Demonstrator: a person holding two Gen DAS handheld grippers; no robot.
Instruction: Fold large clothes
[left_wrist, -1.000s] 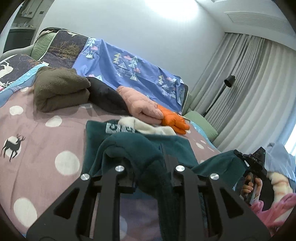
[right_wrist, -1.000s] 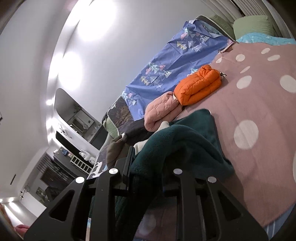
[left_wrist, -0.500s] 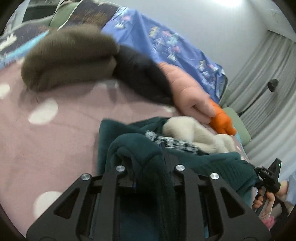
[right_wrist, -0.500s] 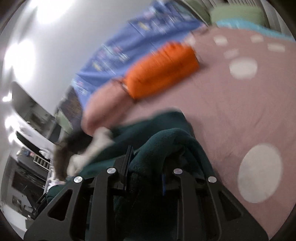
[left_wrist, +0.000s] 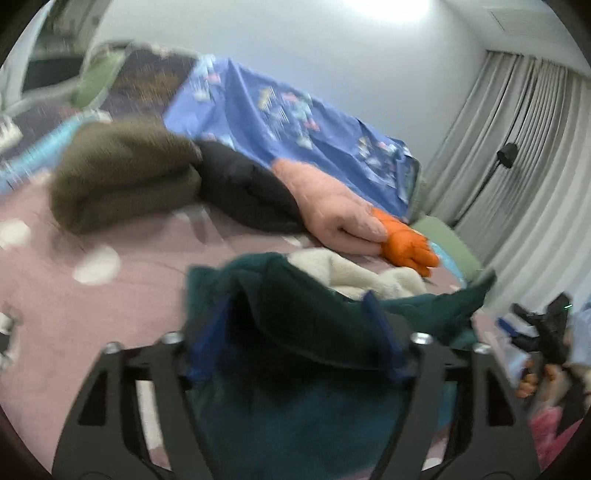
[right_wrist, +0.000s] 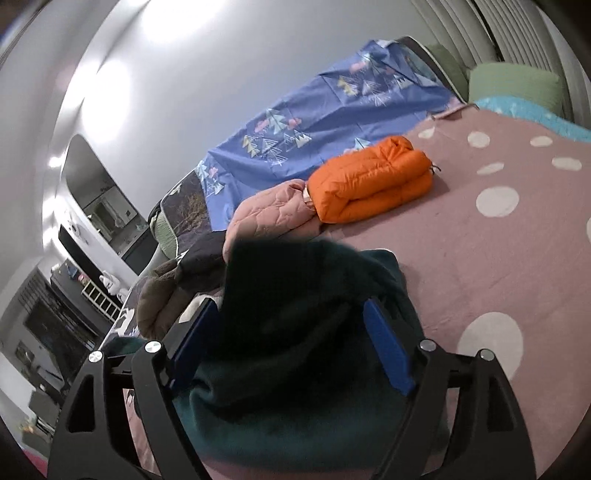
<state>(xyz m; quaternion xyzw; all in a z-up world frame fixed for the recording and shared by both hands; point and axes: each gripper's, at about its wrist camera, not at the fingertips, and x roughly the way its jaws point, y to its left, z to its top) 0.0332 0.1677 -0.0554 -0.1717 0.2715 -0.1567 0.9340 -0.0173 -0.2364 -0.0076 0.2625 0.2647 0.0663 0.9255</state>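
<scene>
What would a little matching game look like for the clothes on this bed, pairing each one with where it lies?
Things:
1. orange puffer jacket
2. pink quilted jacket
3. olive-brown fleece
4. dark teal fleece

Places:
A. between the opening jaws, nearest the camera
B. left end of the folded row in the left wrist view
C. touching the orange one, next to the black bundle
D. end of the row nearest the green pillow

Pairs: 1-D, 2-C, 3-B, 4-A
</scene>
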